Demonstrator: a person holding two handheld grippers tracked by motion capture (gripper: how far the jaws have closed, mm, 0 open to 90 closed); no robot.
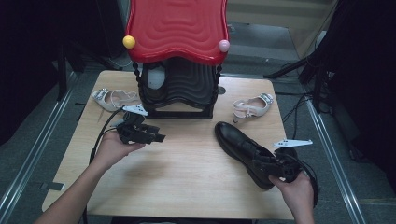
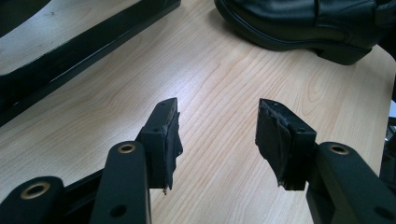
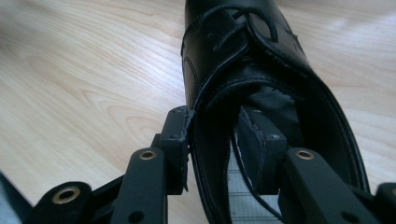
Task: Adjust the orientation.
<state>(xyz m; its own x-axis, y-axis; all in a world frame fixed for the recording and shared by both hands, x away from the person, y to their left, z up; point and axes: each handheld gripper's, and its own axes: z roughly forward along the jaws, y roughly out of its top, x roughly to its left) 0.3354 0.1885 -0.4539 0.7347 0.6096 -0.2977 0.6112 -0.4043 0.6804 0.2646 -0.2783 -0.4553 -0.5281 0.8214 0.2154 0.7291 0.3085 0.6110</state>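
Note:
A black leather ankle boot [image 1: 238, 142] lies on the wooden table [image 1: 187, 177] at the right, toe toward the rack. My right gripper [image 1: 275, 168] is at its ankle opening. In the right gripper view one jaw of my right gripper [image 3: 212, 114] is outside the boot [image 3: 233, 46], touching the collar. The other jaw is inside, a thin gap off the lining. My left gripper [image 1: 158, 133] is held low over the table's left half, open, pointing right. Its jaws [image 2: 217, 107] have bare wood between them, and the boot [image 2: 299, 23] lies farther off.
A shoe rack [image 1: 177, 28] with a red top shelf and black lower shelf stands at the table's back middle; its black base bar [image 2: 93, 46] runs near my left gripper. One white sandal [image 1: 114, 99] lies left of it, another [image 1: 252, 106] right. Cables trail off both grippers.

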